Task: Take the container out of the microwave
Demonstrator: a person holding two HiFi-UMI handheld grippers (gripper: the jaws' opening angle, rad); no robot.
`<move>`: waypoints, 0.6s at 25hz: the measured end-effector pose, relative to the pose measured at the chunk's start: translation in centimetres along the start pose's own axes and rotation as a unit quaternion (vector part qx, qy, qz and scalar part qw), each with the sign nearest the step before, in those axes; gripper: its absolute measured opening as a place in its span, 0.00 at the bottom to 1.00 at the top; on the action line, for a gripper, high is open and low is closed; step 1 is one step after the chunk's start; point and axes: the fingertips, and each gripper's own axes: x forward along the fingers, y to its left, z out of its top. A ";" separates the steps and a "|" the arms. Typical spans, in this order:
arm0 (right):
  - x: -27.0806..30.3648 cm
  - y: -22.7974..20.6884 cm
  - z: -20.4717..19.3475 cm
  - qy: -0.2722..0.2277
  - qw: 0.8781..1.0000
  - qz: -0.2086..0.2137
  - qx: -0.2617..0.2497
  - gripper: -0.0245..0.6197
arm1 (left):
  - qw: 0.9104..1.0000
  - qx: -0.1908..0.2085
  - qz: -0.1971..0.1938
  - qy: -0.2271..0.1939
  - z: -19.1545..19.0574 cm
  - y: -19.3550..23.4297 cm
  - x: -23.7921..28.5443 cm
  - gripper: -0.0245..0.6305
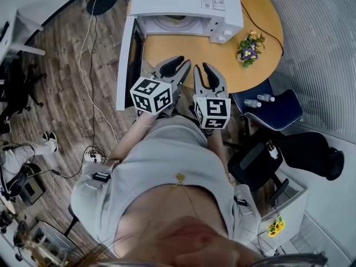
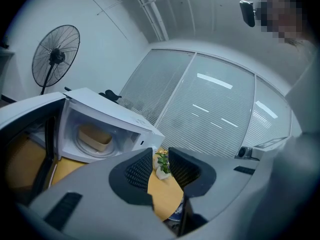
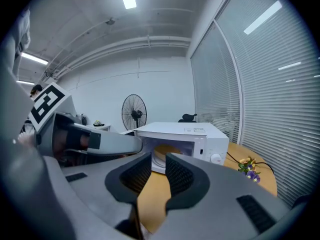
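Two tongs are held released and empty at the counter (image 1: 183, 46) edge: left tongs (image 1: 177, 64), right tongs (image 1: 203, 69). The container (image 2: 95, 137) is seen inside the open microwave (image 1: 189, 4), at twelve o'clock from the left tongs, judged the nearer, its length laid crosswise.

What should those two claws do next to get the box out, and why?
Probably reach the left gripper forward into the microwave toward the container. The door is already open, the tan container sits on the turntable inside, and both it and the right gripper are short of the opening, jaws apart and empty.
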 end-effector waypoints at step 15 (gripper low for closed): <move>4.0 0.6 0.5 0.000 1.000 -0.017 0.011 0.19 | 1.000 -0.002 -0.018 0.012 1.3 3.8 0.7 0.19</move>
